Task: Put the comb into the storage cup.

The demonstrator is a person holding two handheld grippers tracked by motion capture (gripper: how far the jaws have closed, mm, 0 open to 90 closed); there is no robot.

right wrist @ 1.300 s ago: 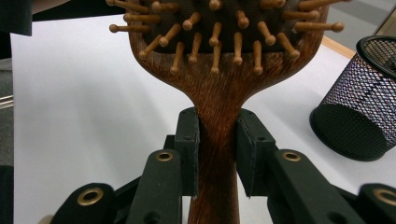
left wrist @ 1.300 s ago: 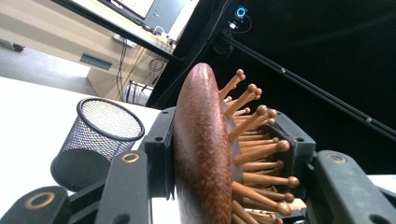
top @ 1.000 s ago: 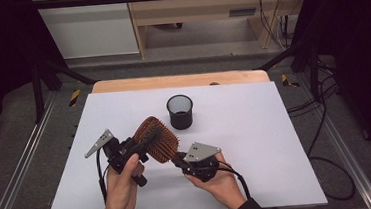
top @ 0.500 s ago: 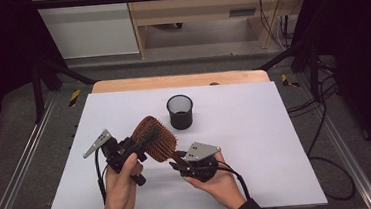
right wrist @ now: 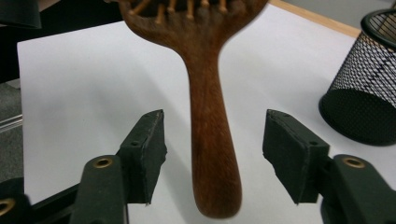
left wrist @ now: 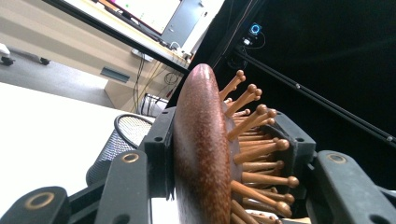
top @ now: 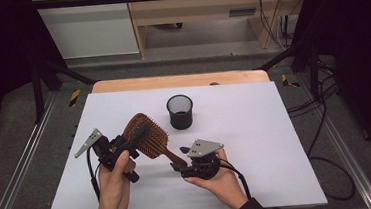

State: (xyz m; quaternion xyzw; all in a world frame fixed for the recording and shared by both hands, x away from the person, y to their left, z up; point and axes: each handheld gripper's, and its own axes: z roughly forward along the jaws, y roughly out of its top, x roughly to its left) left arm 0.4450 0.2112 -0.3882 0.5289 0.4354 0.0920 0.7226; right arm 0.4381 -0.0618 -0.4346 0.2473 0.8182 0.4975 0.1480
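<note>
From the high view I have the left gripper clamped across the head of the wooden hairbrush, holding it up off the white table. The brush handle slants down toward my right gripper, which sits low near the front of the table. A black mesh cup stands upright just beyond the brush, apart from it.

In the left gripper view the jaws press on both sides of the brush head — one pad against the smooth back, the other among the wooden bristles. The mesh cup shows behind the left jaw.

In the right gripper view my jaws have just been opening; they stand apart with the brush handle between them, a clear gap on either side, neither pad touching the wood. The handle hangs above the white table, and the mesh cup sits off to the right.
</note>
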